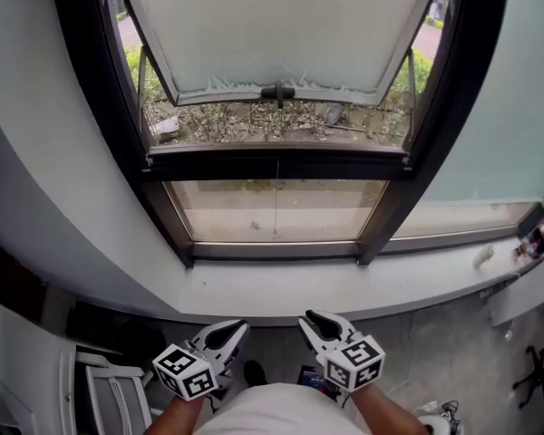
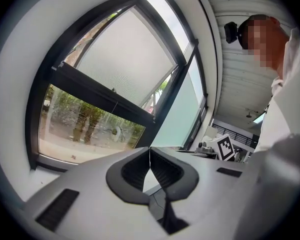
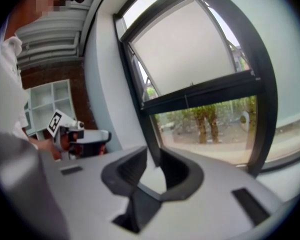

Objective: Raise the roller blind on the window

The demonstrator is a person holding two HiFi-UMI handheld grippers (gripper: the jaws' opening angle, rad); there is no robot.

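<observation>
Left gripper view: the left gripper (image 2: pixel 150 153) has its dark, ribbed pads pressed together with nothing between them, set in a smooth grey moulded body. In the right gripper view, the right gripper (image 3: pixel 154 153) holds its jaws slightly spread. The gap is empty and pale wall shows through it, and the whole picture is soft with blur.

From the head view, both tools hang low in the picture, side by side and well apart from the glass. Each carries a white cube with black square markers. The hands behind them are cut off by the lower edge.

Ahead stands the window (image 1: pixel 276 163), framed in dark, straight metal bars. The roller blind (image 1: pixel 281 25), a pale, matt, finely woven sheet, covers the upper pane, and its top is cut off by the picture's upper edge. Its lower edge looks ragged beside a small dark handle (image 1: pixel 278 91).

The lower pane is clear glass showing tree trunks and greenery. A thin cord (image 1: pixel 276 211) hangs down its middle. Below runs a smooth white sill (image 1: pixel 344 284). The small items (image 1: pixel 537 241) at its right end are too small to identify.
</observation>
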